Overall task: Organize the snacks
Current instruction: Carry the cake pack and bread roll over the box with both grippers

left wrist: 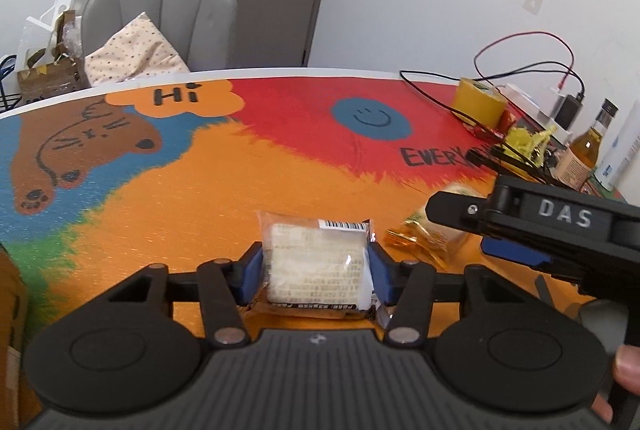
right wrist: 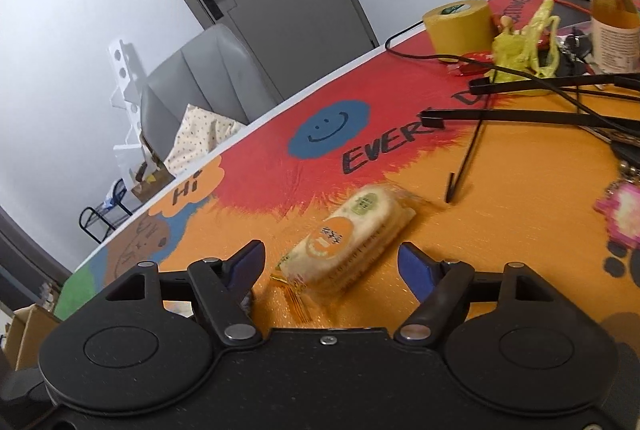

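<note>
The left gripper [left wrist: 316, 266] is clamped on a clear-wrapped white snack bar [left wrist: 316, 264] just above the colourful desk [left wrist: 280, 182]. The right gripper [right wrist: 332, 266] gapes wide around a wrapped cracker pack [right wrist: 348, 238] lying on the desk, not yet gripped. Sorting looks barely begun, with no container in view.

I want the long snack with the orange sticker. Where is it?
In the right wrist view, the long snack lies on the orange part of the table, just ahead of the open right gripper, below the blue smiley.
</note>
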Demonstrator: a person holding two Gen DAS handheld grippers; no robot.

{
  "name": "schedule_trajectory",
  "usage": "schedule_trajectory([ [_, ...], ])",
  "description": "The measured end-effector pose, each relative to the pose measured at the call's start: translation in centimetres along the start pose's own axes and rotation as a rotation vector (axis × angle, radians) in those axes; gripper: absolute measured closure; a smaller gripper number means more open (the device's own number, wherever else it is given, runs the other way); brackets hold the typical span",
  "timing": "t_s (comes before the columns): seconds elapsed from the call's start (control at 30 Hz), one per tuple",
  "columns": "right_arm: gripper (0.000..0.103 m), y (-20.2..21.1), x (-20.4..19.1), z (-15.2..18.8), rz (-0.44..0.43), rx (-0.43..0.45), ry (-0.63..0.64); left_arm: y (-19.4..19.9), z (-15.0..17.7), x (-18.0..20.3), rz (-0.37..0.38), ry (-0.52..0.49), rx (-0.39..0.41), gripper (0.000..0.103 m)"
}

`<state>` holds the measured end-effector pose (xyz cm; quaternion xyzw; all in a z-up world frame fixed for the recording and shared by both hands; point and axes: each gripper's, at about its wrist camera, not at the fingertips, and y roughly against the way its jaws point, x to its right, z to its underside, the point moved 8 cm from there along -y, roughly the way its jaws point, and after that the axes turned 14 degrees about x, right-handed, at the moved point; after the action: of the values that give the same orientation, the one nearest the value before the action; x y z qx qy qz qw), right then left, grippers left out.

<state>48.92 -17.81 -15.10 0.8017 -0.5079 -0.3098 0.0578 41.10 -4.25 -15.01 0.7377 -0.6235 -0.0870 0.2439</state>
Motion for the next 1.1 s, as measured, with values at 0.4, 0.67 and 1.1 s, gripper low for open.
schedule_trajectory([
  [0.4,0.029,-2.3,-1.7,0.1,0.103,-0.007,0.172,0.0,-0.9,-3.4,-0.070,0.055,0.032,0.050],
  [0.67,0.070,-0.5,-0.8,0.3,0.150,-0.001,0.202,0.7,-0.8,-4.3,-0.077,0.070,0.036,0.050],
  [1.1,0.070,5.6,-3.3,0.3,0.048,0.045,0.098,6.0,-2.1,-3.4,-0.025,0.062,0.082,0.050],
])
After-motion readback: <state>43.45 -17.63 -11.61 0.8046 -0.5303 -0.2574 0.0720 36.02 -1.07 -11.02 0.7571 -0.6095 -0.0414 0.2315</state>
